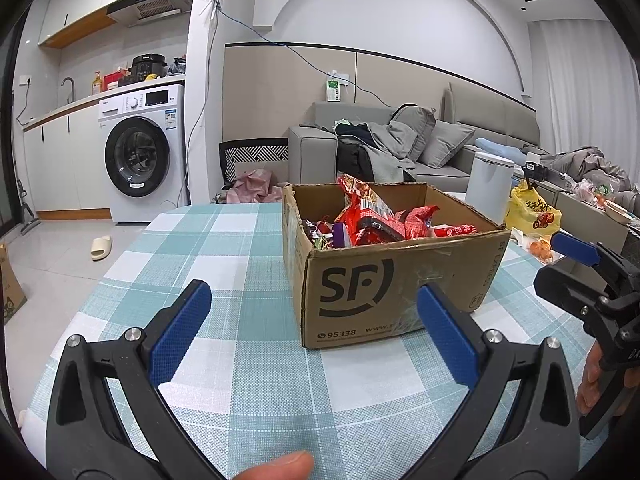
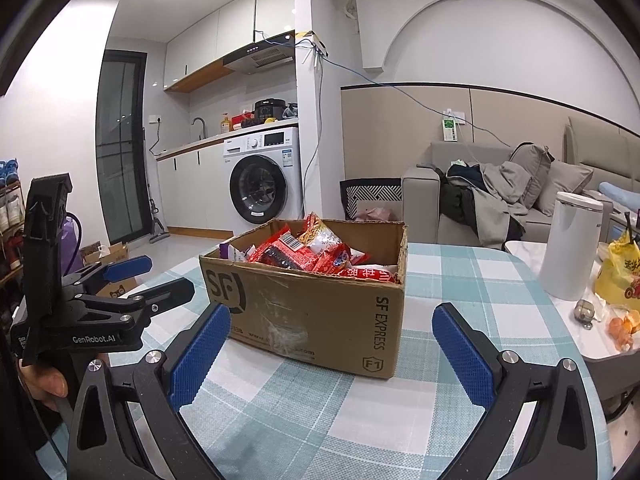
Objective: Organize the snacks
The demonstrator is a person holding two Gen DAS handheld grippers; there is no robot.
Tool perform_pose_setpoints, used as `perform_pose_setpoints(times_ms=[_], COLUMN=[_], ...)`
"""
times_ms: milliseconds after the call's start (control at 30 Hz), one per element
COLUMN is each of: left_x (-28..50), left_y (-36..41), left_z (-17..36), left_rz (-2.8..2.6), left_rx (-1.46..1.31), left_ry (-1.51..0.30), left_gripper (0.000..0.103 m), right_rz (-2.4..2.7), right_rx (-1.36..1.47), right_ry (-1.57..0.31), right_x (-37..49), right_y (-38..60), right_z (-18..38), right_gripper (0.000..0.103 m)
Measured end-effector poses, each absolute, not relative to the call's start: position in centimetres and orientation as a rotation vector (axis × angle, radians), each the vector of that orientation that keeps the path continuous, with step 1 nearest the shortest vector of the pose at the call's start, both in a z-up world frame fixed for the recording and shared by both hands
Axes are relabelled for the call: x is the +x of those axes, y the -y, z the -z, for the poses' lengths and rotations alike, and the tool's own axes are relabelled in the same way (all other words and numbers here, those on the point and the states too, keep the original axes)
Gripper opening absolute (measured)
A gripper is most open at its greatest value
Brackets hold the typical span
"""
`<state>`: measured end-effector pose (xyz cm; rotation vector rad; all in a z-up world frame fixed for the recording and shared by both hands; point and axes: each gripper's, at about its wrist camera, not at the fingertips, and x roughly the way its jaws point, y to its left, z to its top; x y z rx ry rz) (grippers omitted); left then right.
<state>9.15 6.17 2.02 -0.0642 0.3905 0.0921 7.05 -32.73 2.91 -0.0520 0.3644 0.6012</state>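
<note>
A brown SF cardboard box [image 1: 384, 292] stands open on a teal-and-white checked table [image 1: 240, 360]. It holds several red snack packets [image 1: 372, 216] and a purple one. The box also shows in the right wrist view [image 2: 320, 312], with the snack packets [image 2: 312, 252] piled inside. My left gripper [image 1: 312, 332] is open and empty, just in front of the box's near left corner. My right gripper [image 2: 332, 344] is open and empty, in front of the box's near right corner. Each gripper shows at the edge of the other's view.
A white cylindrical bin [image 2: 568, 244] stands right of the table. A yellow bag [image 2: 620, 276] and oranges [image 2: 622, 326] lie on a white side table. A grey sofa [image 1: 400, 148] and a washing machine [image 1: 140, 156] stand behind.
</note>
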Motion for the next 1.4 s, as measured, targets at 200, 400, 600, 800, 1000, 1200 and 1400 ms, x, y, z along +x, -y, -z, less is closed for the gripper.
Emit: perform_pose_setpoints(times_ms=[200, 400, 600, 800, 1000, 1200, 1400], left_x=[9.25, 9.33, 9.36, 9.33, 9.32, 9.35, 9.3], left_y=[-6.02, -6.08, -6.14, -6.19, -6.2, -6.2, -6.21], left_z=[-1.84, -1.81, -1.8, -1.84, -1.83, -1.78, -1.81], left_rz=[-0.086, -0.091, -0.091, -0.092, -0.091, -0.091, -0.091], left_rx=[-0.064, -0.069, -0.068, -0.07, -0.069, -0.069, -0.069], left_ry=[-0.394, -0.398, -0.397, -0.397, -0.397, -0.397, -0.396], left_gripper=[0.103, 0.103, 0.103, 0.103, 0.103, 0.103, 0.103], right_rz=[-0.602, -0.602, -0.602, -0.603, -0.602, -0.603, -0.602], right_rx=[-0.056, -0.056, -0.054, -0.055, -0.054, -0.054, -0.055], right_ry=[-0.363, -0.363, -0.364, -0.363, -0.363, -0.364, -0.364], right_x=[7.08, 7.09, 7.09, 7.08, 7.07, 7.1, 7.1], right_y=[32.61, 32.63, 32.64, 32.6, 32.62, 32.66, 32.67], right_z=[-2.95, -2.91, -2.91, -2.9, -2.91, -2.91, -2.92], right_gripper=[0.103, 0.103, 0.103, 0.103, 0.103, 0.103, 0.103])
